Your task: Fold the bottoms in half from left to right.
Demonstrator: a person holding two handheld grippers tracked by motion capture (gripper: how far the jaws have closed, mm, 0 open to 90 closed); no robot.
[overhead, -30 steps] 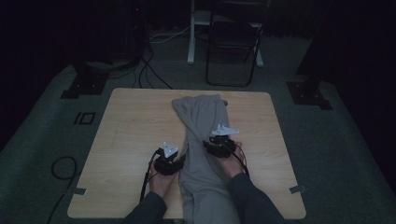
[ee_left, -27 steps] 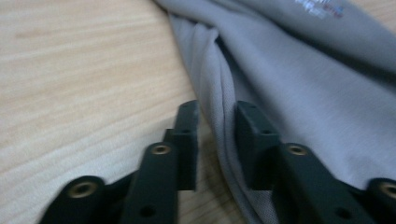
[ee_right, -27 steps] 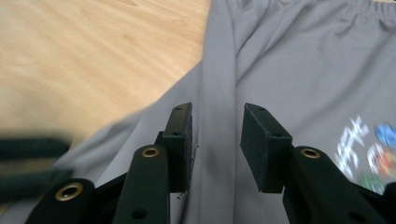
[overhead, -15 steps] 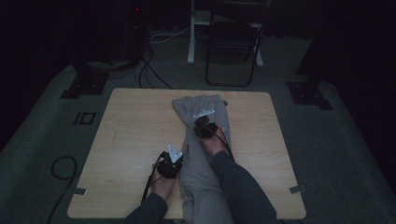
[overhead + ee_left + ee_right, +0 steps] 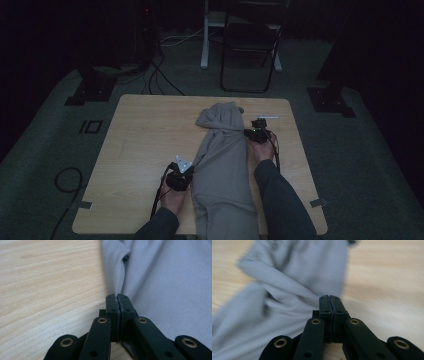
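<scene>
A grey garment (image 5: 222, 170) lies lengthwise down the middle of the wooden table (image 5: 145, 135), and its near end hangs over the front edge. Its far end is bunched into folds (image 5: 294, 270). My left gripper (image 5: 190, 169) sits at the garment's left edge, jaws shut on a fold of the cloth (image 5: 117, 296), with grey fabric (image 5: 170, 285) spreading to the right. My right gripper (image 5: 252, 130) is at the garment's right edge near the far end. Its jaws are shut, and a pulled ridge of the blurred cloth runs into the tips (image 5: 329, 297).
Behind the table stand a black folding chair (image 5: 250, 45) and a white post (image 5: 205, 35). Black stand bases (image 5: 90, 87) (image 5: 330, 100) flank the far corners. Cables (image 5: 65, 177) lie on the floor at left. Bare wood stretches left of the garment.
My right gripper went forward along the garment, then swung out to its right edge, and the far end of the cloth bunched narrower. The left gripper has stayed put.
</scene>
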